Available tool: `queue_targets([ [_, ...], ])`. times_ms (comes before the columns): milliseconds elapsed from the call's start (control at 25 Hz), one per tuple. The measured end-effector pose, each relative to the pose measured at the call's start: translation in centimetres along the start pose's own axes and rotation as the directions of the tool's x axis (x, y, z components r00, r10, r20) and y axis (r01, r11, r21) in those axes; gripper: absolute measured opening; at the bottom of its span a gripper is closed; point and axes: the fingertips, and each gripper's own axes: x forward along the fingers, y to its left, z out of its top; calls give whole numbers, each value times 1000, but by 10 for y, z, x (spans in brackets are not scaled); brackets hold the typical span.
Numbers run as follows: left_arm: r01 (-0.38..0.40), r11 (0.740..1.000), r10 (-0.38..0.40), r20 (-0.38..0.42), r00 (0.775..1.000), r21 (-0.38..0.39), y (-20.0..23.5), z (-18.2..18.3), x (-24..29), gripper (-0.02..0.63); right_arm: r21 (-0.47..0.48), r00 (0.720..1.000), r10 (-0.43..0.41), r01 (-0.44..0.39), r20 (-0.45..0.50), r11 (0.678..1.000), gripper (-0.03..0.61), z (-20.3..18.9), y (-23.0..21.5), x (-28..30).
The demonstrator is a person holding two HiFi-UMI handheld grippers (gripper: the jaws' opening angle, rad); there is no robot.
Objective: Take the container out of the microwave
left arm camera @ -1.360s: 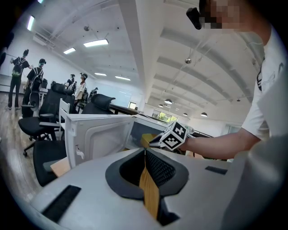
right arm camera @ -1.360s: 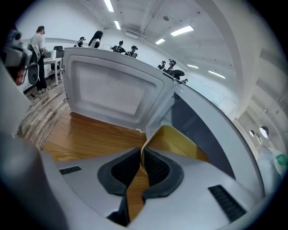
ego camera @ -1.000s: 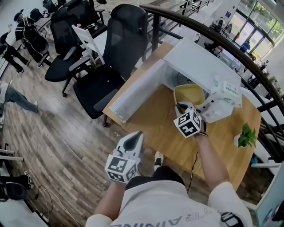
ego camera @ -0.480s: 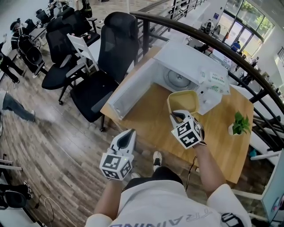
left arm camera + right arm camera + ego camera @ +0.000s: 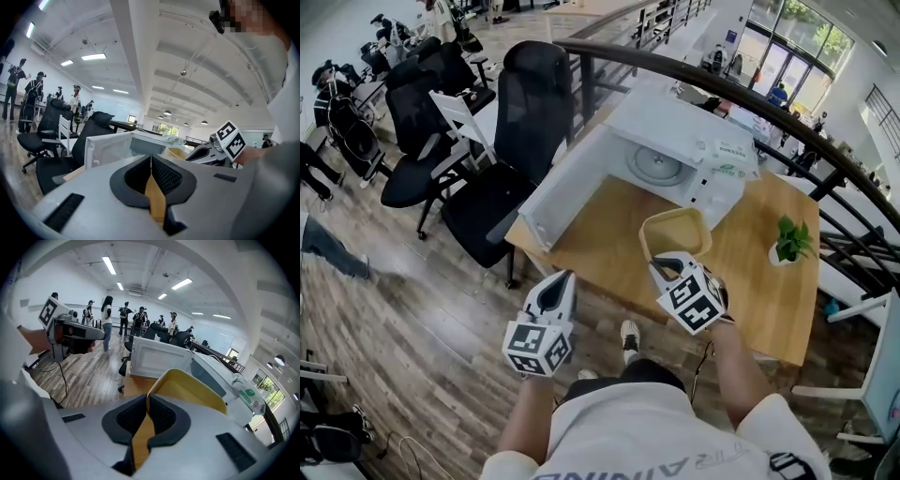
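We see a pale yellow container (image 5: 677, 232), a smooth rounded-square tub with a thin rim. It is out of the boxy white microwave (image 5: 680, 127) and over the wooden table (image 5: 750, 281), between the oven's open cavity and the table's near edge. The door (image 5: 572, 183) hangs open toward the table's left edge, and a round turntable (image 5: 654, 164) shows inside.

The right gripper (image 5: 661, 265) has its dark, ribbed jaws pinching the container's near wall, and the tub stretches away beyond them. The left gripper (image 5: 558, 286), smooth and grey, hangs beyond the table's near edge, its jaws pressed together on nothing.

The right gripper's body hides the tub's base, so we cannot tell whether it touches the table.
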Motion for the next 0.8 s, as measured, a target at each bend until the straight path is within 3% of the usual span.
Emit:
queue_targets([
  [400, 73, 997, -73, -12, 997, 32, -29, -8, -14, 35, -12, 1000, 23, -23, -8, 1000, 37, -7, 42, -34],
  [800, 89, 995, -88, -17, 996, 51, -34, -7, -22, 35, 1, 1000, 24, -24, 9, 1000, 37, -4, 50, -34],
])
